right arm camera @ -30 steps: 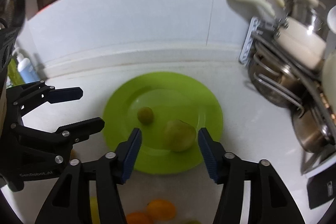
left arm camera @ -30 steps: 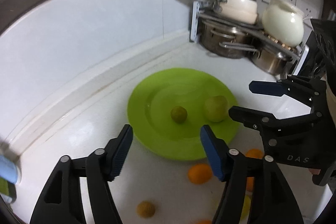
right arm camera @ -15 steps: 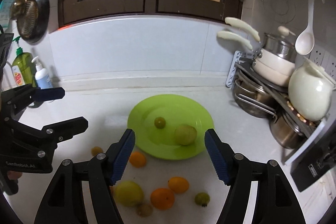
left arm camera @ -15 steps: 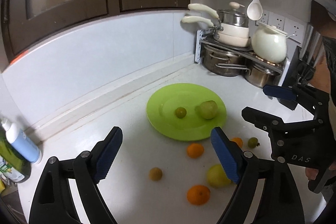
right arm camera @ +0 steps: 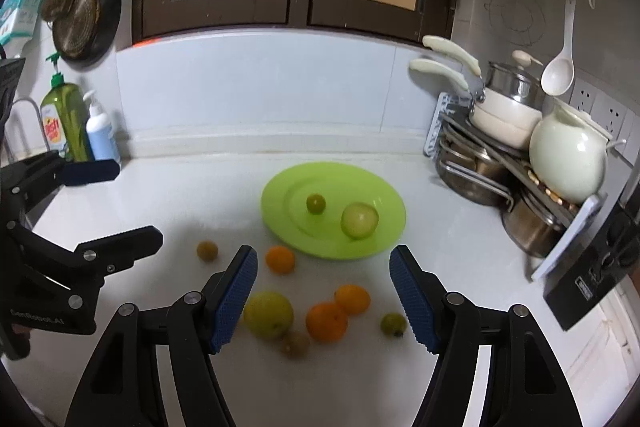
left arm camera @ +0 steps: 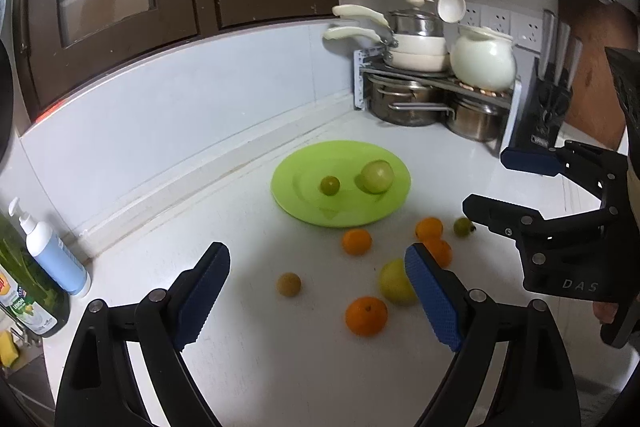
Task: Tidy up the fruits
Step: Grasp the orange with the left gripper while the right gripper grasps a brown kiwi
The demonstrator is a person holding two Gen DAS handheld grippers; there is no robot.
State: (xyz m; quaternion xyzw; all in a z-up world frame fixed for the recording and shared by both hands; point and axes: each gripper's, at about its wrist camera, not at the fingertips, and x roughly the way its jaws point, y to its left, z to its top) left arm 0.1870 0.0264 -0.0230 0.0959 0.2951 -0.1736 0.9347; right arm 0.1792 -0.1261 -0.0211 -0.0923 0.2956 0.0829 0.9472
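Note:
A lime-green plate (left arm camera: 304,211) lies on the white counter and holds a small green fruit (left arm camera: 330,185) and a larger pale green fruit (left arm camera: 377,176). In front of the plate, loose on the counter, lie several oranges (left arm camera: 366,315), a yellow-green fruit (left arm camera: 394,281), a small brown fruit (left arm camera: 289,284) and a small green one (left arm camera: 463,227). My left gripper (left arm camera: 316,259) hovers above these loose fruits; its jaws are opening with nothing between them. My right gripper (right arm camera: 324,255) stands open and empty over the same cluster, and its fingers (left arm camera: 528,163) show at the right of the left wrist view.
A rack of steel pots (left arm camera: 420,95) with a white jug (left arm camera: 484,63) fills the back right corner, with a knife block (left arm camera: 548,107) beside it. Soap bottles (left arm camera: 52,255) stand at the left by the wall. A black appliance (right arm camera: 592,267) sits at the right edge.
Both grippers have pulled back from the plate, leaving the two green fruits on it. The loose fruits in front of the plate have come into view. Both pairs of jaws stand wider.

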